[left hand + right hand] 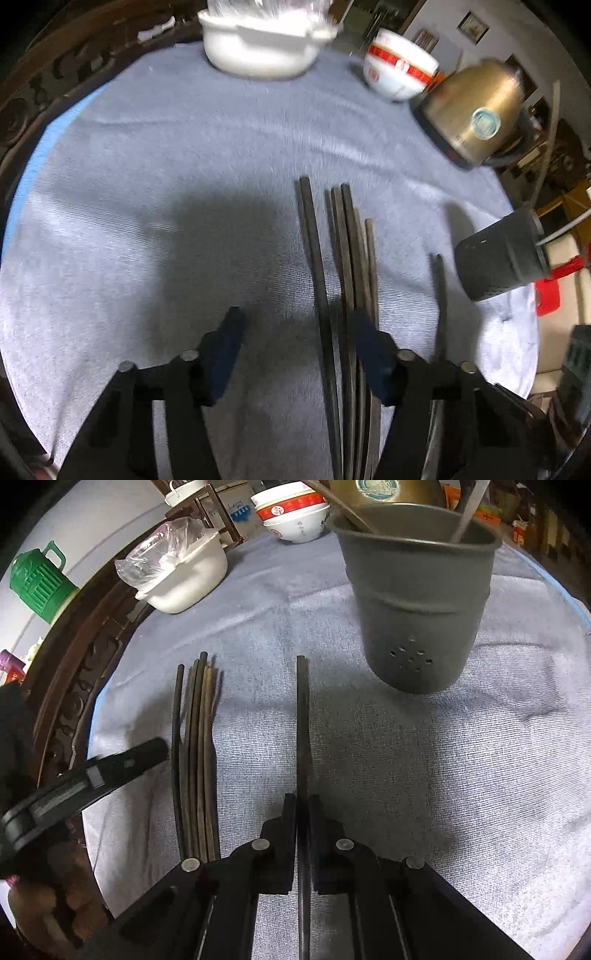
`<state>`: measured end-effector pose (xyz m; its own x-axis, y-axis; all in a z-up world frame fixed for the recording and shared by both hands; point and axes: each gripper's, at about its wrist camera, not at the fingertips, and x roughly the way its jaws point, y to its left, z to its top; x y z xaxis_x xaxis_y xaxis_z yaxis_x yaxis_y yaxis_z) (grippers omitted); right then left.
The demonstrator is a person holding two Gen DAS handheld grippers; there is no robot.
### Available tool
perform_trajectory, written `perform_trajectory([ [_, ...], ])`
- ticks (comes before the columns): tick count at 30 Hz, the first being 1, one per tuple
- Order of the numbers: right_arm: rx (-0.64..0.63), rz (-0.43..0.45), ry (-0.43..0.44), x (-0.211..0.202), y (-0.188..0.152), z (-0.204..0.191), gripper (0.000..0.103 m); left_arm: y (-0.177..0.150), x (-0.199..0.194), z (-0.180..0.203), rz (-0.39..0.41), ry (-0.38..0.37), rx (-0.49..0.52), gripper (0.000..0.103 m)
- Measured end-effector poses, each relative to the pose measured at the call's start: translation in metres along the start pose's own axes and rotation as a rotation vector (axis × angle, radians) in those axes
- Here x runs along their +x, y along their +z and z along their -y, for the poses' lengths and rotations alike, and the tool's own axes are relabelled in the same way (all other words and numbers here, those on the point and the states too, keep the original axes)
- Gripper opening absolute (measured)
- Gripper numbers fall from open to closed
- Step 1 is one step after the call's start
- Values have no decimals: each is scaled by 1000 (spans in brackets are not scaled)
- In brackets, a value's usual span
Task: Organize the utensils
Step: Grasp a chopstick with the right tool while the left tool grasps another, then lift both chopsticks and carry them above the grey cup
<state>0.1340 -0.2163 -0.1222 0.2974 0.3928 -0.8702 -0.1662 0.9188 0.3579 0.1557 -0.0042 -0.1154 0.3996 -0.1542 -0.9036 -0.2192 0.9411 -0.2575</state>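
Several dark chopsticks lie side by side on the grey-blue towel; they also show in the right wrist view. My left gripper is open above them, one chopstick running between its fingers. My right gripper is shut on a single dark chopstick that points forward toward the grey utensil holder. The holder stands upright ahead and to the right, with utensil handles inside. It also shows at the right of the left wrist view. The lone chopstick shows there too.
A white dish with a plastic bag, stacked red-and-white bowls and a brass kettle stand at the table's far side. A carved wooden edge borders the table. A green jug sits beyond it.
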Motion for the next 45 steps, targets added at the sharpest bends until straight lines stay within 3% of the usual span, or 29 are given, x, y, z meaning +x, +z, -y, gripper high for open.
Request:
perform_trajectory([
  [1,-2,-1,3,0,-1,2,6,0,0,3,4,23,19,48],
  [2,-5,-2,6,0,0,2,6,0,2,7,-10,46,42,35],
  [3,-7,-4,7,0,-1,2,6,1,2,8,-22,36,57,12],
  [5,-21,-13,4,3,1,-3,6,2,4,8,-66,11,78,6],
  [10,-80,-71,-30,1,-2,-6,6,-2,-1,6,-131,19,258,6],
  [12,-78,-88,-33,-1,-4,-4,7,-5,-5,-3,-136,45,267,6],
  [14,-62,-95,-17,0,-3,0,9,-6,-8,-10,-147,18,243,6],
  [16,-56,-115,-16,1,0,1,9,-6,-9,-10,-169,0,241,18],
  [18,-54,-120,-31,0,10,-1,10,-3,-12,-9,-176,-15,222,50],
  [22,-49,-102,-70,3,34,-5,10,10,-10,-8,-167,-3,199,51],
  [26,-70,-154,-98,21,44,-13,14,20,-4,-3,-197,32,218,45],
  [27,-90,-154,-117,20,44,-17,14,22,-3,-1,-200,38,228,20],
  [28,-98,-153,-129,20,45,-20,12,21,-3,0,-212,43,244,7],
  [31,-103,-146,-124,16,42,-21,8,22,-5,-7,-205,-6,231,6],
  [34,-72,-99,-89,0,33,-15,7,16,-25,-30,-144,-71,160,6],
  [37,-38,25,-27,-37,18,-8,7,8,-57,-47,-32,-130,96,6],
  [40,-14,211,13,-84,7,-4,7,4,-95,-57,150,-188,54,6],
  [41,-8,281,2,-99,5,-5,7,1,-116,-57,251,-194,47,6],
  [45,-1,547,-46,-144,-5,-5,7,-3,-152,-56,519,-200,43,6],
])
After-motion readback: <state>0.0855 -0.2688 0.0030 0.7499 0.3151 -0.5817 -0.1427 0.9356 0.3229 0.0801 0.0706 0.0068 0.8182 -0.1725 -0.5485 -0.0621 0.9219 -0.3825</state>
